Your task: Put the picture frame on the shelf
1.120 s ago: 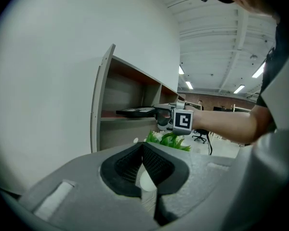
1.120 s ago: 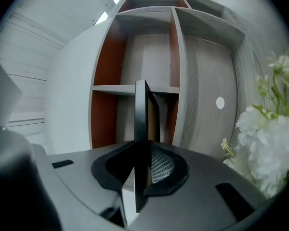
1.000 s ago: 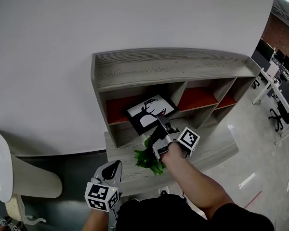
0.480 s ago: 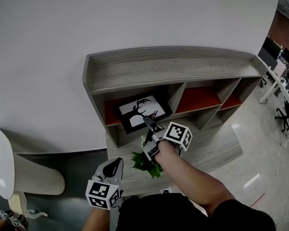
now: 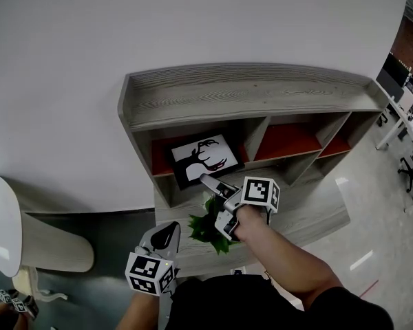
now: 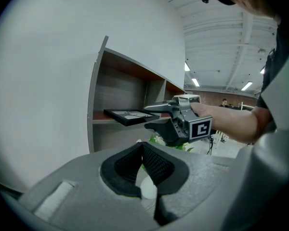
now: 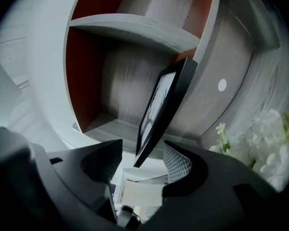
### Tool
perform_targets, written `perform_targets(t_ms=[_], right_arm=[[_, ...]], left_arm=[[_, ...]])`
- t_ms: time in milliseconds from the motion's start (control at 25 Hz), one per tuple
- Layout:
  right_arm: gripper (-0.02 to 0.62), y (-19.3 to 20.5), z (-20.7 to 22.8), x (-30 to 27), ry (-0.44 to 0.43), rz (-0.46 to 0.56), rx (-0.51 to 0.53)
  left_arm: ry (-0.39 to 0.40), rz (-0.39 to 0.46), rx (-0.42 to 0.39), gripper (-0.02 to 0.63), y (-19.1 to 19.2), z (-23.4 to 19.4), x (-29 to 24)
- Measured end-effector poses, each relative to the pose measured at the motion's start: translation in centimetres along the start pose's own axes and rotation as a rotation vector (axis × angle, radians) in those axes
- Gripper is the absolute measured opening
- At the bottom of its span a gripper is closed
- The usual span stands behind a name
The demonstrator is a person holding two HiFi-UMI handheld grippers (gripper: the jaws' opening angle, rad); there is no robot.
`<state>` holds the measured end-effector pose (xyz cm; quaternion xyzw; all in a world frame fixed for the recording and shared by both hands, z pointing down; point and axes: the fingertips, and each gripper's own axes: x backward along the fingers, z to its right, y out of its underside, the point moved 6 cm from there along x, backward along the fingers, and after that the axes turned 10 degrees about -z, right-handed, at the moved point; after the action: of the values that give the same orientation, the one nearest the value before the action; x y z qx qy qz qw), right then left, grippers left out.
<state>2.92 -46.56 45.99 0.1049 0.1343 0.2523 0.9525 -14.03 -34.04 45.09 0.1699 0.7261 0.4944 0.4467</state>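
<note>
Grey grained wood fills the head view: the shelf point(image 5: 248, 91) stands against a white wall point(image 5: 193, 19), and the picture frame point(image 5: 203, 157) lies in its left compartment, front edge toward me. My right tool point(image 5: 210, 183) sits just before that edge, jaws opening. My left tool point(image 5: 166, 234) hangs low, clenched on nothing. Pale glossy floor point(image 5: 358, 191) and office desks point(image 5: 392, 115) lie far right.

From the left gripper view, the frame lies flat on its board and seems to overhang the front lip a little.

From the right gripper view, the frame's corner stands between the parted jaws, neither pressing it. I judge this the release. Next I must draw straight back without catching that corner or the white flowers point(image 7: 265, 138) alongside.
</note>
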Motion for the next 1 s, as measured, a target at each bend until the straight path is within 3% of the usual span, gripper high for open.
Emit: perform_targets(t_ms=[240, 320, 400, 480, 560, 640, 720, 800, 1000], right_arm=[[0.267, 1.6, -0.7, 0.6, -0.026, -0.088, 0.073], [0.247, 2.2, -1.5, 0.5, -0.043, -0.139, 0.163], [0.134, 2.6, -2.9, 0.4, -0.056, -0.188, 0.335], [0.054, 2.7, -4.4, 0.7, -0.021, -0.207, 0.587], [0.032, 2.2, -5.6, 1.0, 0.112, -0.186, 0.898], [0.026, 1.6, -5.7, 1.2, 0.309, -0.17, 1.194], [0.02, 1.2, -4.8, 1.0, 0.454, -0.2, 1.358], [0.02, 1.1, -3.6, 0.6, 0.505, -0.246, 1.369], [0.02, 1.0, -2.4, -0.6, 0.522, -0.264, 1.314]], left_arm=[[0.001, -0.01, 0.007, 0.009, 0.3, 0.2, -0.1], [-0.001, -0.009, 0.009, 0.009, 0.3, 0.2, -0.1], [-0.004, -0.006, 0.011, 0.009, 0.3, 0.2, 0.0], [-0.007, -0.003, 0.01, 0.009, 0.3, 0.2, 0.2], [-0.012, -0.002, 0.009, 0.009, 0.3, 0.1, 0.4], [-0.019, -0.003, 0.012, 0.009, 0.4, -0.1, 0.6], [-0.025, -0.006, 0.018, 0.009, 0.6, -0.4, 0.6], [-0.028, -0.007, 0.022, 0.009, 0.7, -0.5, 0.7], [-0.033, -0.008, 0.025, 0.009, 0.8, -0.5, 0.9]])
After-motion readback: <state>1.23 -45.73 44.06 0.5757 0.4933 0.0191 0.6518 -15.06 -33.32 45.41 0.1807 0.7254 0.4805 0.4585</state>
